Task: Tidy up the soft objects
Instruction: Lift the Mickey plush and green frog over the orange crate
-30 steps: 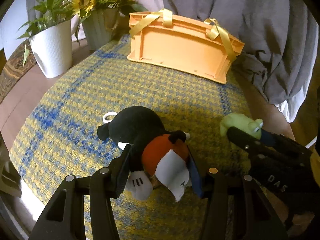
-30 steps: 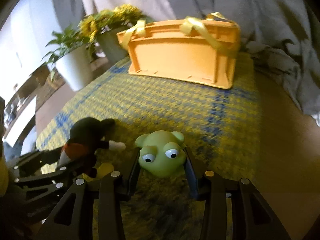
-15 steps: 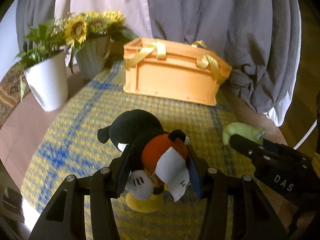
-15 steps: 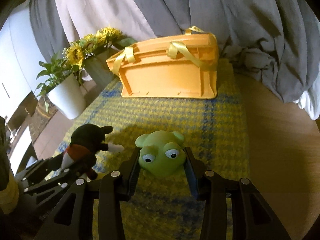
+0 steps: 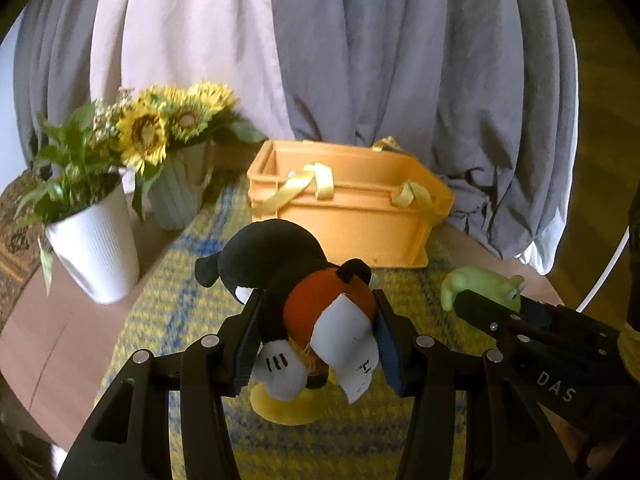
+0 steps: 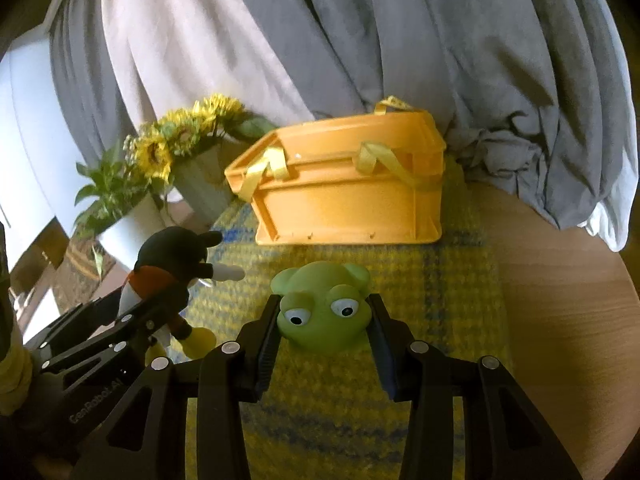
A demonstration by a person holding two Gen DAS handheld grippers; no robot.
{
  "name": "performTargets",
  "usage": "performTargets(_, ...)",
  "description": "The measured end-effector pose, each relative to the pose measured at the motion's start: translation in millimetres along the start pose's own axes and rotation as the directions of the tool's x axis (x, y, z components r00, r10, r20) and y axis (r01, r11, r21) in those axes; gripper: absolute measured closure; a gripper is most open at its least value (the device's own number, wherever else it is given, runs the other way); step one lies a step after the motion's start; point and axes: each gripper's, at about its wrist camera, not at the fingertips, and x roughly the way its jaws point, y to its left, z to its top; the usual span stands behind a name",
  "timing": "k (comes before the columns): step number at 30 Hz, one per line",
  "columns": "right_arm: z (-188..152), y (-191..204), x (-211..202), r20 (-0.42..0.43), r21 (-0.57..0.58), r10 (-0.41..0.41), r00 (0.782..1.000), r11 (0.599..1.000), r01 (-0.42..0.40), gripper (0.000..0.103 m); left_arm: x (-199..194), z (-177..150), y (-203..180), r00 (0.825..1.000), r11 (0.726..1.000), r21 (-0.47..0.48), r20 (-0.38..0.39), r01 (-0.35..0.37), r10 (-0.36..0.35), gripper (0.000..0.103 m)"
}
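The left claw (image 5: 316, 332) is clamped on one plush mouse toy (image 5: 288, 280), its two fingers pressed against the red body; the toy hangs clear of the cloth with its black head pointing away, one white paper tag (image 5: 348, 348) dangling toward the camera, and a yellow foot below. The right claw (image 6: 324, 324) is closed on one green frog toy (image 6: 324, 312), a finger on each side of its head, two white eyes facing the camera. In the left wrist view the right claw shows at the right edge with the frog at its tip, held apart from the mouse toy; in the right wrist view the left claw (image 6: 160, 308) shows at the lower left with the mouse toy in it.

Two soft toys in all, one in each claw, both held above a yellow-and-blue woven cloth (image 6: 440, 280) on a round wooden surface (image 6: 568, 300). At the far end of the cloth stands one orange plastic crate (image 5: 352, 216), open at the top, with two yellow ribbon handles (image 5: 308, 188) draped over its near rim. Left of the crate are two pots: one white ribbed pot (image 5: 96, 248) with green leaves, and one grey-green pot (image 5: 180, 192) holding sunflowers (image 5: 144, 136), about three blooms showing. Grey and pale draped fabric (image 5: 360, 60) fills the background.
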Motion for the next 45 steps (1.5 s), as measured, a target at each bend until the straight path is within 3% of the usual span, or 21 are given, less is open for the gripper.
performTargets(14, 32.2, 18.2, -3.9, 0.111, 0.043, -0.061, 0.992, 0.997, 0.057, 0.061, -4.8, 45.3, 10.7, 0.99, 0.995, 0.085, 0.129, 0.049, -0.059, 0.053)
performTargets(27, 75.5, 16.9, -8.1, 0.233, 0.029, -0.126, 0.964, 0.992, 0.123, 0.061, 9.2, 88.1, 4.0, 0.969, 0.988, 0.123, 0.217, 0.094, -0.119, 0.053)
performTargets(38, 115.1, 7.5, 15.1, 0.291, 0.037, -0.141, 0.946, 0.99, 0.137, 0.061, 48.7, 125.3, 1.3, 0.964, 0.982, 0.149, 0.219, 0.118, -0.149, 0.053)
performTargets(45, 136.8, -1.2, 37.9, 0.3, 0.04, -0.143, 0.943, 0.99, 0.137, 0.061, 80.1, 147.2, -0.9, 0.968, 0.982, 0.166, 0.217, 0.093, -0.129, 0.053)
